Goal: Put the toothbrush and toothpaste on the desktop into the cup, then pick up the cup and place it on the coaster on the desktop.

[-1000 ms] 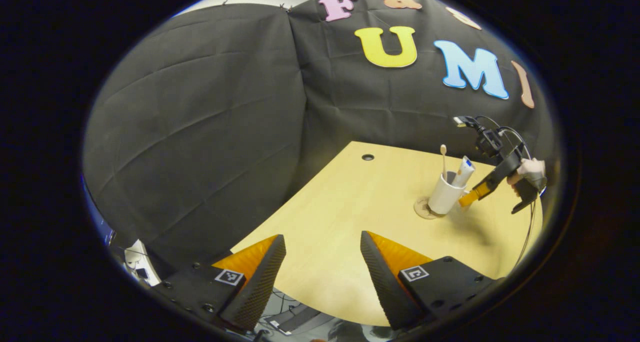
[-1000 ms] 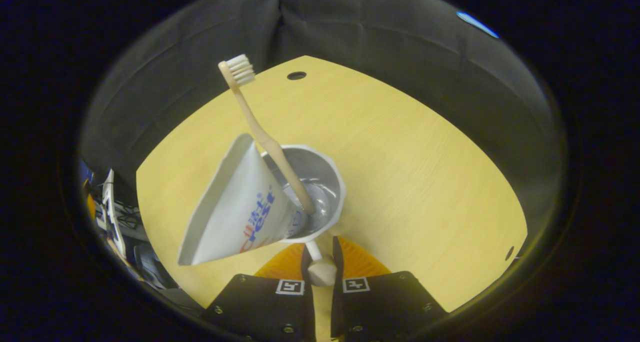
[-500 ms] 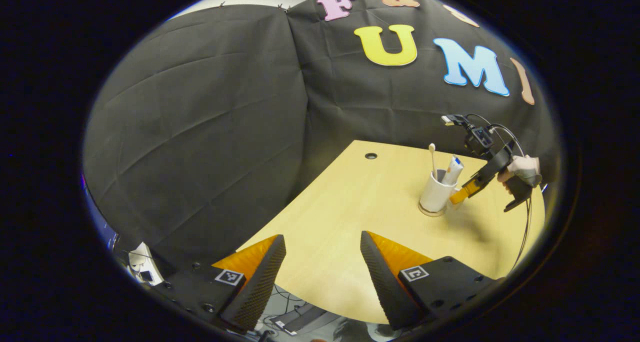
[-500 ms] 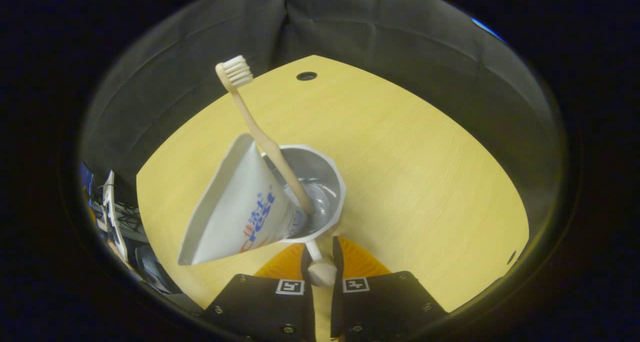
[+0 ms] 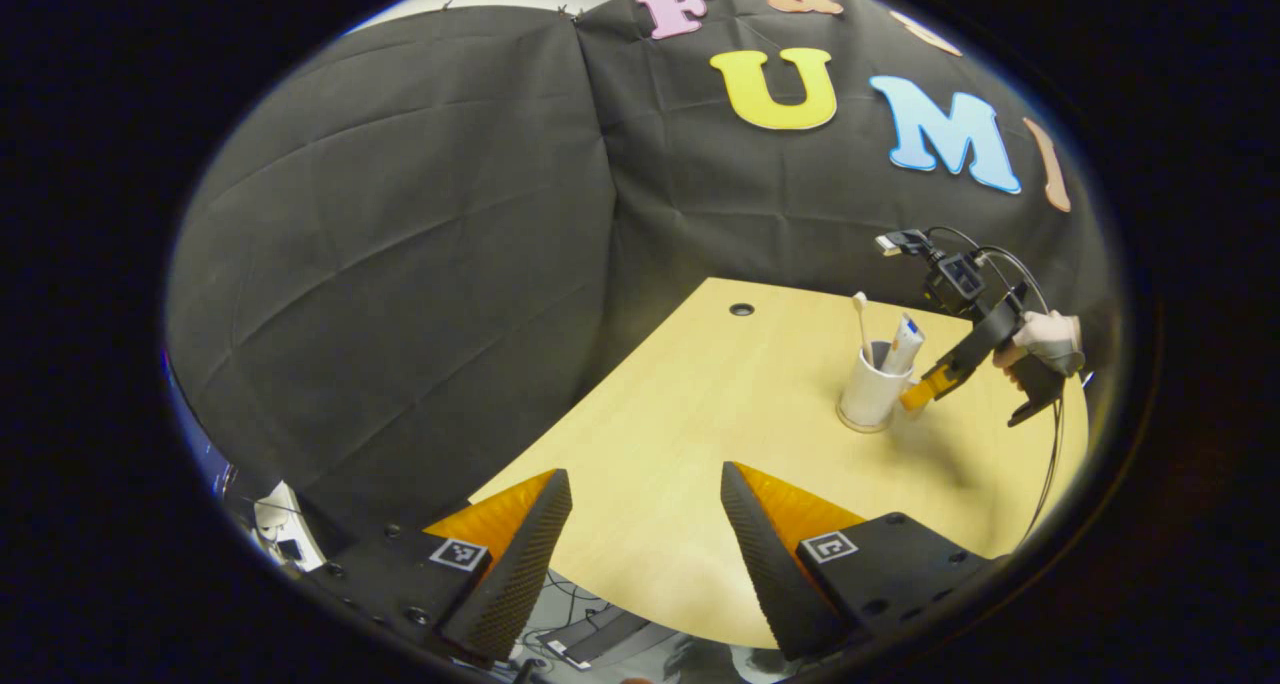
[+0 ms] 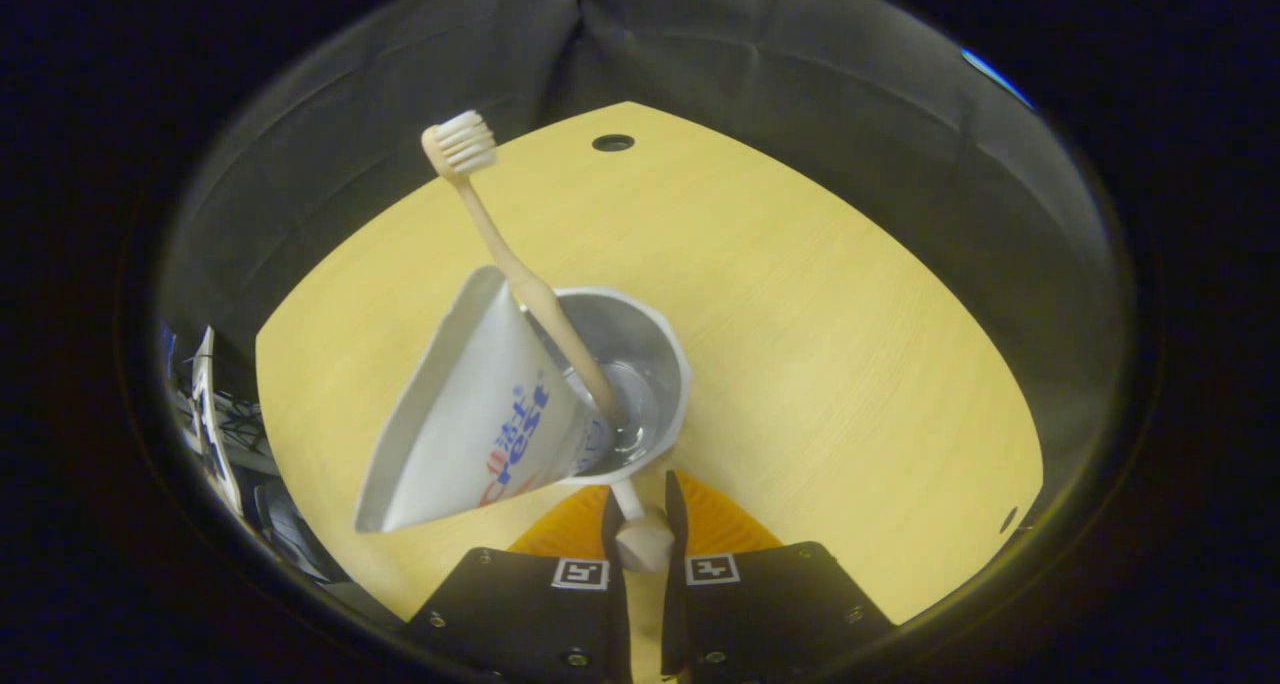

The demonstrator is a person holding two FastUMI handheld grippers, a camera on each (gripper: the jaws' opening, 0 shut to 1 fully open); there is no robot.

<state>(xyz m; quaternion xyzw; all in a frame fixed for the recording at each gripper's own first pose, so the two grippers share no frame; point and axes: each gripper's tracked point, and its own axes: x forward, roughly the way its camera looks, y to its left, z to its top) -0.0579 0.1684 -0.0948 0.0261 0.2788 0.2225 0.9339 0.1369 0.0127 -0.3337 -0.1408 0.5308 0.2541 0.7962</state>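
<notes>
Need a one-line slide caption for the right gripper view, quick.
Right gripper shut on the white cup's handle, toothbrush and toothpaste tube standing inside, above the wooden desktop.

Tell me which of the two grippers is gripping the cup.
The right gripper, shut on the cup's handle. The left gripper is open over the near desk edge, well away from the cup.

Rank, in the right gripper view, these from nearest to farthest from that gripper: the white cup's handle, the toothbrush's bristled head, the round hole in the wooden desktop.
1. White cup's handle, clamped between the right gripper fingers, bottom centre.
2. Toothbrush's bristled head, sticking up from the cup, upper left.
3. Round hole at the desktop's far edge.
</notes>
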